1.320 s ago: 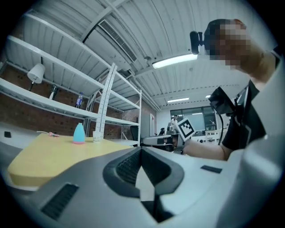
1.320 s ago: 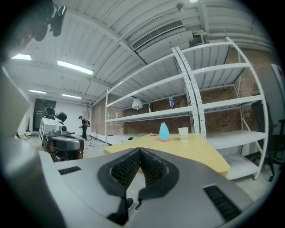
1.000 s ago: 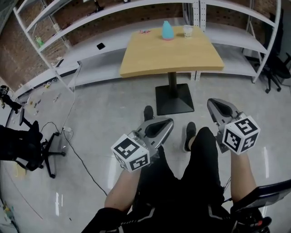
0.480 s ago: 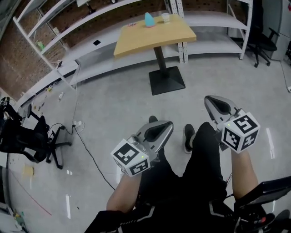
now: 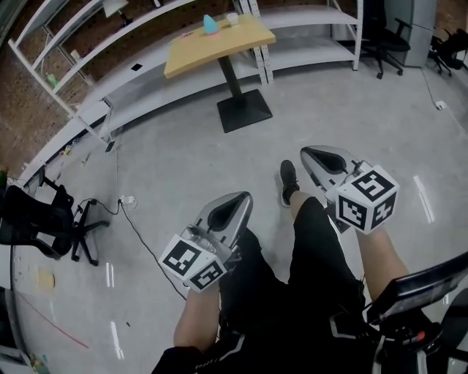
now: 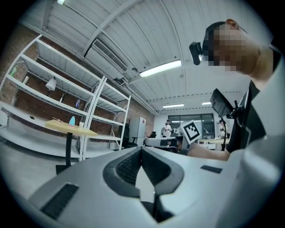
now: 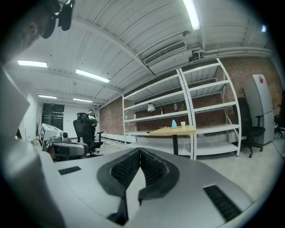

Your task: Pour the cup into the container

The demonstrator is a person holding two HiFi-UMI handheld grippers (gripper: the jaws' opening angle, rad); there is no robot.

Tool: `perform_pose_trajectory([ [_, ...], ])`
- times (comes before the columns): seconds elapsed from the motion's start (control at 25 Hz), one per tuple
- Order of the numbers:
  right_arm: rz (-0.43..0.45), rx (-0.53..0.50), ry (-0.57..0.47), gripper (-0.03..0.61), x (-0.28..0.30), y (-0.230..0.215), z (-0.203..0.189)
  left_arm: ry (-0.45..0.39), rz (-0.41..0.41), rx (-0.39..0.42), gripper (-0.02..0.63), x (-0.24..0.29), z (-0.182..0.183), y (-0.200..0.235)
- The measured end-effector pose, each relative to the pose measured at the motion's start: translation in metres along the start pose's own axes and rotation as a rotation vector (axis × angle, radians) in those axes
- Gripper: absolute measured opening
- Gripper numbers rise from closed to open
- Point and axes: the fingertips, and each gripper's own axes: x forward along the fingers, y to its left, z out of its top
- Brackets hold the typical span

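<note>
Whereas the pale wooden tabletop [image 5: 212, 44] filled the upper middle of the head view a second ago, it now sits small at the top, left of centre: the person is farther off, and pouring has not begun. On it stand a small clear cup [image 5: 232, 17] and a turquoise dome-shaped container [image 5: 210, 24], too tiny to show contents. Left tongs [image 5: 241, 199] and right tongs [image 5: 310, 155], low in frame, are both pressed together, empty.

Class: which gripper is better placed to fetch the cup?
Probably right. The left gripper and right gripper are shut, empty, far from the table; the right is further forward, and the cup stands right of the container.
</note>
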Motion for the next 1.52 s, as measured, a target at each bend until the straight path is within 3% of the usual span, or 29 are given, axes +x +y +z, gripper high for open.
perform_pose_trajectory([
  [0.36,0.009,-0.006,-0.007,0.002,-0.092,0.086,-0.015,-0.009,0.017,0.009,0.002,-0.087,-0.011,-0.099],
  [0.8,0.026,-0.022,-0.033,0.002,-0.156,0.141,-0.013,-0.004,0.026,0.029,0.001,-0.135,-0.015,-0.163],
  [1.52,0.023,-0.022,-0.115,0.002,-0.189,0.161,0.007,-0.035,0.064,0.077,0.001,-0.157,0.002,-0.172],
])
